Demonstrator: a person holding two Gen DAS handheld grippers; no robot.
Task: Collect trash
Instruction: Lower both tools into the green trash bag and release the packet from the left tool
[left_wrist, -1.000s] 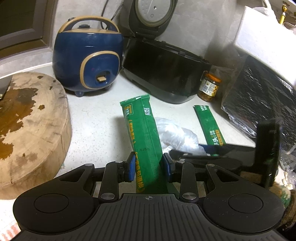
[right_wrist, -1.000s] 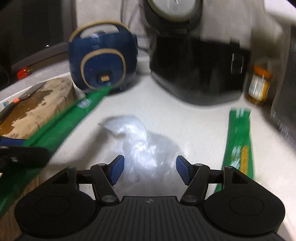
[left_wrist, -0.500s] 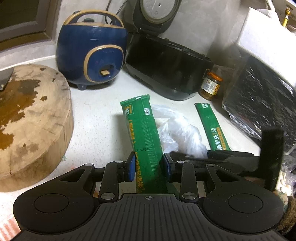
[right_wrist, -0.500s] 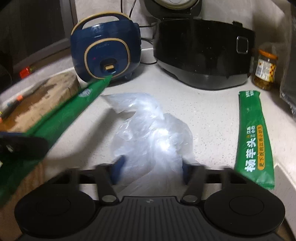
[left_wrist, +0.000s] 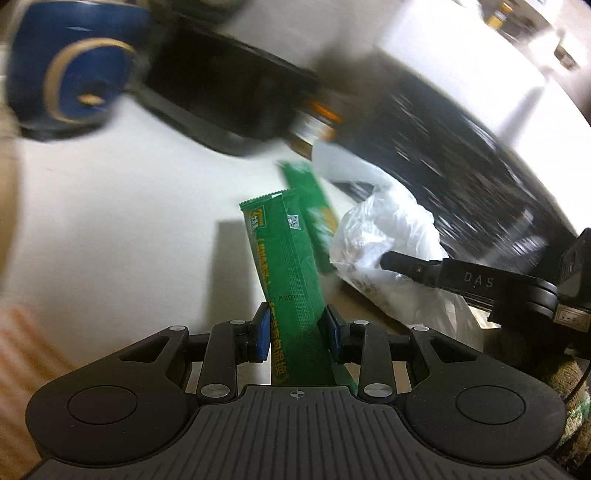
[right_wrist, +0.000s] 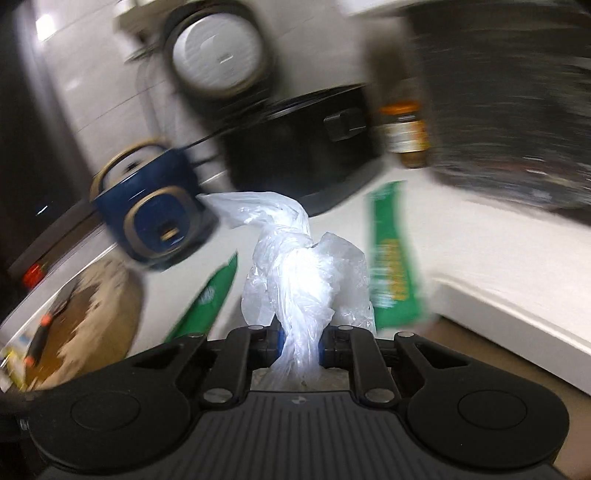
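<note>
Step in hand: picking up trash from the kitchen counter (left_wrist: 122, 206), one piece in each tong
Left tong (left_wrist: 297, 328): squeezed on a long green wrapper (left_wrist: 286, 266), which sticks up out of the blue pads (left_wrist: 263, 330) and is off the counter
Right tong (right_wrist: 300, 341): its jaws have just been closing and now pinch a see-through plastic bag (right_wrist: 295, 273), bunched up thin between the pads
Where the bag is: lifted clear of the counter, in front of the right tong; the left view shows it just beside the green wrapper
Trash still lying there: a second green wrapper (right_wrist: 393, 266) flat on the counter, near the black cooker (right_wrist: 310, 158) and the jar (right_wrist: 404, 129)
Not trash: the blue pot (right_wrist: 155, 218) and the wooden board (right_wrist: 99, 314) at the left
Next move, my guess: both tongs are full, so carry the two pieces to a bin, let go, then come back for the last wrapper
Bin: I cannot see one in these views
Take care: the bag is soft and slippery, so keep the squeeze tight
</note>
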